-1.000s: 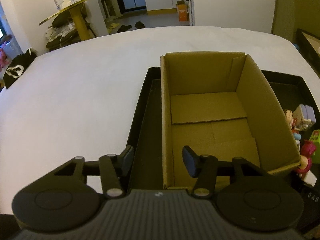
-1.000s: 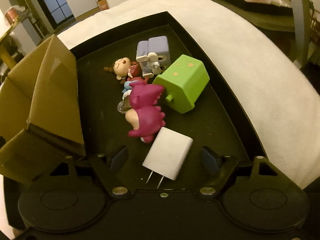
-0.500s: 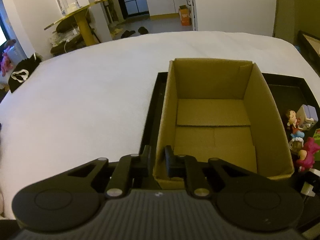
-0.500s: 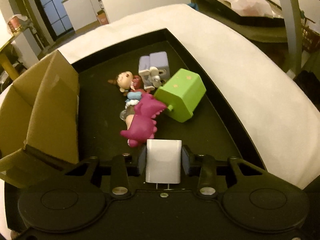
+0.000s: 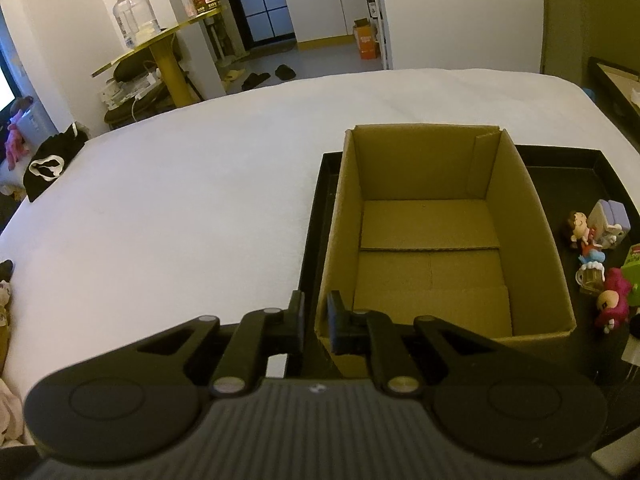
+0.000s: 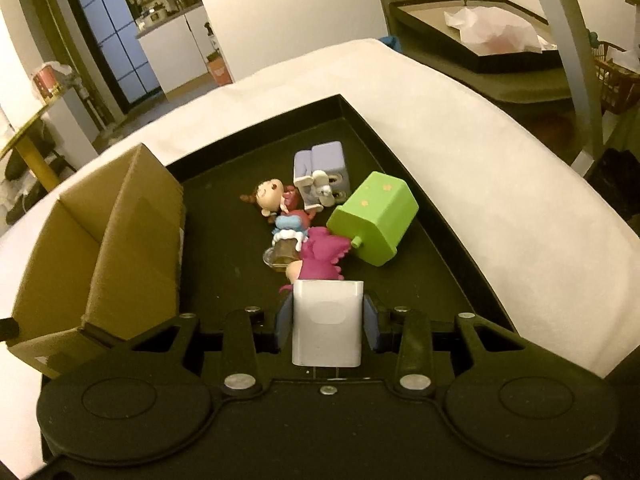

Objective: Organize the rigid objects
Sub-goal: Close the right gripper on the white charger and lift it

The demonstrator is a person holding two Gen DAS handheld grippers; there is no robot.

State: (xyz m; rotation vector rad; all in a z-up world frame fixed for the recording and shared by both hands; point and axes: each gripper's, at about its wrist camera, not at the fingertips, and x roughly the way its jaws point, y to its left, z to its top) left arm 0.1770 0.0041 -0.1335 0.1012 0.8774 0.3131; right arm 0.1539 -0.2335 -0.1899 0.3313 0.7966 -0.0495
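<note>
An open cardboard box (image 5: 432, 240) stands empty in a black tray (image 5: 316, 216); it also shows in the right wrist view (image 6: 100, 240). My left gripper (image 5: 316, 320) is shut on the box's near left corner wall. My right gripper (image 6: 328, 316) is shut on a white charger plug (image 6: 327, 322) and holds it above the tray (image 6: 424, 280). Beyond it lie a magenta dinosaur toy (image 6: 320, 258), a green block (image 6: 374, 218), a purple block (image 6: 320, 170) and a small doll figure (image 6: 270, 196).
The tray sits on a white table (image 5: 180, 208). A small mug-shaped figure (image 6: 284, 248) lies among the toys. The toys also show at the right edge of the left wrist view (image 5: 600, 264). A second tray (image 6: 476, 36) stands on a table beyond.
My left gripper closed on the box's corner wall. My right gripper closed on the white charger plug and lifted it off the tray.
</note>
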